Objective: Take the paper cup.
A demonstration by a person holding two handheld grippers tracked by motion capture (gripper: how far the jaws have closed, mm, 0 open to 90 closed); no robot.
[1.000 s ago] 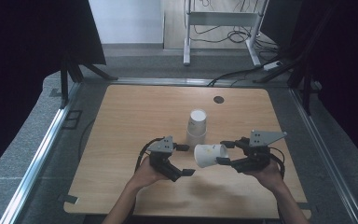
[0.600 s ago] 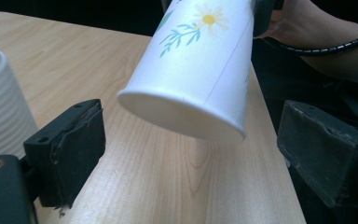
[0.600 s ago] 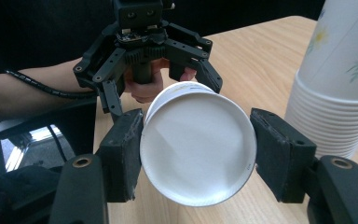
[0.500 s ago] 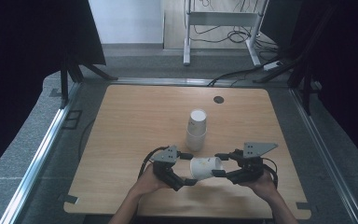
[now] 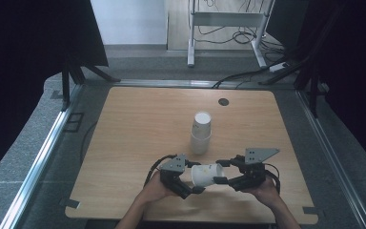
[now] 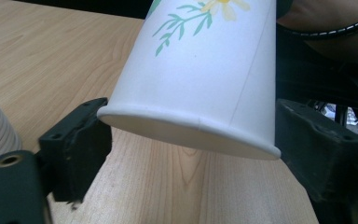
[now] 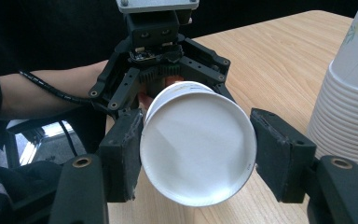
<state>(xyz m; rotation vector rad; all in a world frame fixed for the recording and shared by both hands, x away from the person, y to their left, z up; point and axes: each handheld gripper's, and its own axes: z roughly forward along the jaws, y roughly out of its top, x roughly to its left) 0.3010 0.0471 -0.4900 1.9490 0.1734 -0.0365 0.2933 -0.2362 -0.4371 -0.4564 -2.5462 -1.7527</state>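
White paper, printed with a green sprig and a yellow flower: that is the cup (image 5: 207, 173) in hand, lying on its side in the air just above the tabletop (image 5: 124, 143) near its front edge. The right tongs (image 5: 222, 180) are clamped on its base end. The left tongs (image 5: 196, 189) have just been closing around its rim end, with the cup between their jaws; in the left gripper view one pad (image 6: 81, 140) sits at the rim, though whether both pads press yet is hard to tell. So one cup is off the stack of cups (image 5: 201, 133) (which stands upright mid-tabletop, well apart). I judge the handover or pulling-apart is underway, and setting the cup down remains.
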